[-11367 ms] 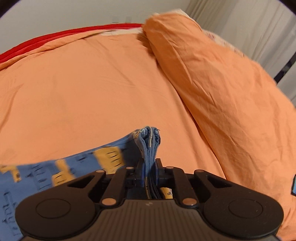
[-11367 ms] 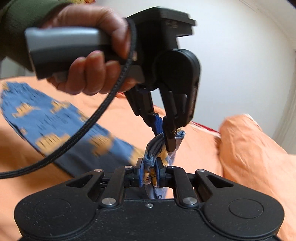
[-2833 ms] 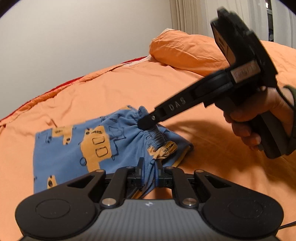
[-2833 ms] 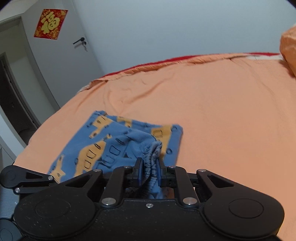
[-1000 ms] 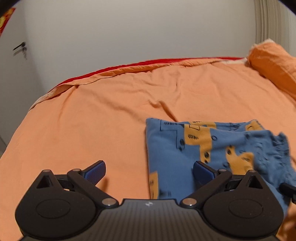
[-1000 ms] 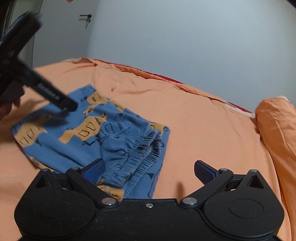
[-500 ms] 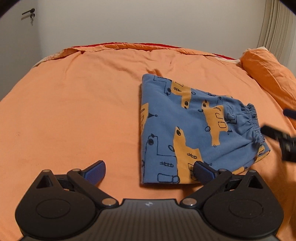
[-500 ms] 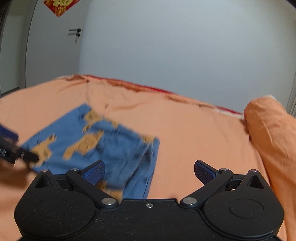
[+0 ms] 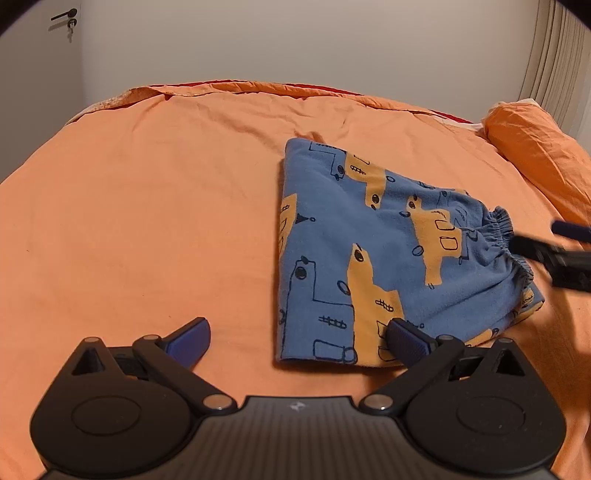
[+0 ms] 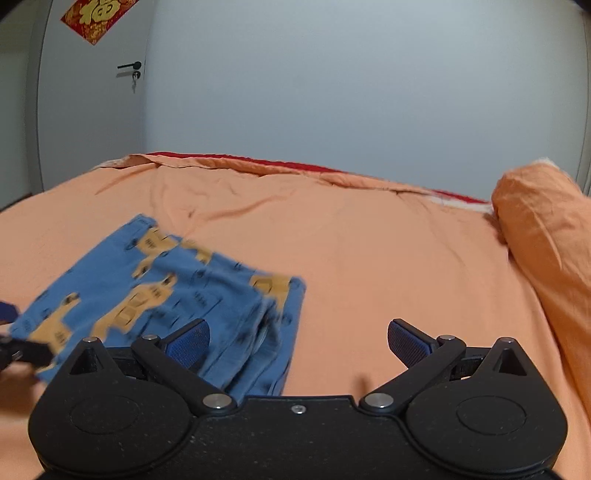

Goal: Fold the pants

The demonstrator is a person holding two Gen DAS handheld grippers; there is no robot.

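Through my left wrist camera, my left gripper (image 9: 297,341) stands with its two blue-padded fingers spread wide and nothing between them. The pants (image 9: 388,254), blue with orange vehicle prints, lie folded flat on the orange bedspread (image 9: 147,221). Taking the pants as my landmark: my left finger pad (image 9: 188,338) hangs over bare bedspread to their left, and my right finger pad (image 9: 406,338) sits over their near edge; I cannot tell whether it touches the cloth. The gathered elastic waistband (image 9: 506,240) forms their right end. Just beyond that waistband, at the picture's right edge, the dark blurred tip of my right gripper (image 9: 554,251) shows. Farther right and behind the pants lies an orange pillow (image 9: 535,158). A door handle (image 9: 68,15) is high on the wall, far left of them.

Through my right wrist camera, my right gripper (image 10: 297,341) is likewise spread wide and empty. The pants (image 10: 155,291) lie blurred to the lower left, their waistband end nearest me and passing under my left finger pad (image 10: 188,343). My right finger pad (image 10: 406,341) is over bare bedspread (image 10: 388,258) to their right. The pillow (image 10: 546,221) is far right of the pants. Left of the pants, at the picture's edge, a dark blurred piece of my left gripper (image 10: 22,350) shows. Above them on the door hangs a red paper sign (image 10: 98,14) over a handle (image 10: 131,66).
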